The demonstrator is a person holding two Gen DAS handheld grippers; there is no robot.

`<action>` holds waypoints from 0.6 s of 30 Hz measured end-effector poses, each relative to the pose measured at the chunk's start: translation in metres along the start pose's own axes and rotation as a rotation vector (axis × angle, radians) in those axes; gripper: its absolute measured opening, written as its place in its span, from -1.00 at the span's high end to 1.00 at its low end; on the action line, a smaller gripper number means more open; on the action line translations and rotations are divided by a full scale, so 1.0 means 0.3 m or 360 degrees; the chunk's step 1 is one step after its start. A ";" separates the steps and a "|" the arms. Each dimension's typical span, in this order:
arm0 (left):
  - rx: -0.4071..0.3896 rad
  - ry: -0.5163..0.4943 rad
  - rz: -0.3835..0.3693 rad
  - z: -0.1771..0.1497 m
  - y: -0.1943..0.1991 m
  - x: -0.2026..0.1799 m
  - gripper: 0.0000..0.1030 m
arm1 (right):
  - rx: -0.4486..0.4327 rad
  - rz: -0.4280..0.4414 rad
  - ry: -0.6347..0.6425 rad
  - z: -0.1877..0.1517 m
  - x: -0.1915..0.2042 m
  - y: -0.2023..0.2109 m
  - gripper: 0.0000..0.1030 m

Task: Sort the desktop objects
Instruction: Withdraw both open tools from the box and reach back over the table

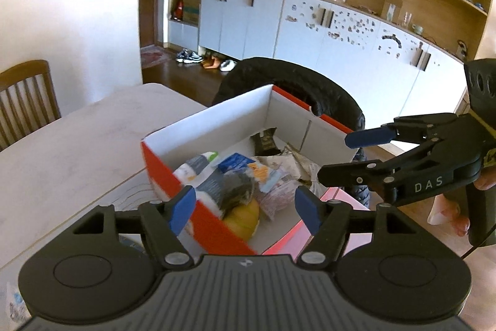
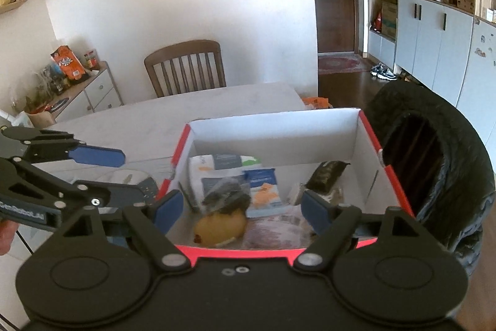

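My left claw [image 1: 245,208] and right claw [image 2: 240,211] are both spread wide above the red box [image 2: 390,176], holding nothing.

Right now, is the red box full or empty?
Partly full. The box holds packets and a yellow fruit, with white walls showing above them.

The letters "DAS" are showing in pale print on the black body of the right gripper [image 1: 336,157], seen from the left wrist view. White lettering is running along the side of the left gripper [image 2: 124,176] in the right wrist view, too blurred to read. Print on the packets in the box [image 2: 272,126] is staying illegible.
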State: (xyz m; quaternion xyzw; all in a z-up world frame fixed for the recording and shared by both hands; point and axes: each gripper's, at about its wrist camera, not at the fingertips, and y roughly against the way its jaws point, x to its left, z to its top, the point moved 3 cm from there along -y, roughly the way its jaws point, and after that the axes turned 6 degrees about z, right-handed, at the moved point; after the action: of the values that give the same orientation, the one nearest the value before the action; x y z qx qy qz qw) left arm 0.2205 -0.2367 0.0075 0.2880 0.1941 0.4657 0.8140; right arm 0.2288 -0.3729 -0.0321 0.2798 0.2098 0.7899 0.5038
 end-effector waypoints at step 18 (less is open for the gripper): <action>-0.0035 0.0145 0.0105 -0.159 0.192 0.224 -0.71 | -0.0017 0.0030 -0.0023 -0.045 0.244 -0.058 -0.75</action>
State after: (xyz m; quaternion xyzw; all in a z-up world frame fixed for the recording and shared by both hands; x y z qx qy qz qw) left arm 0.1883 -0.1415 0.0057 0.2638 0.2163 0.5069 0.7916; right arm 0.2073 -0.2997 -0.0361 0.2849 0.1991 0.7937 0.4992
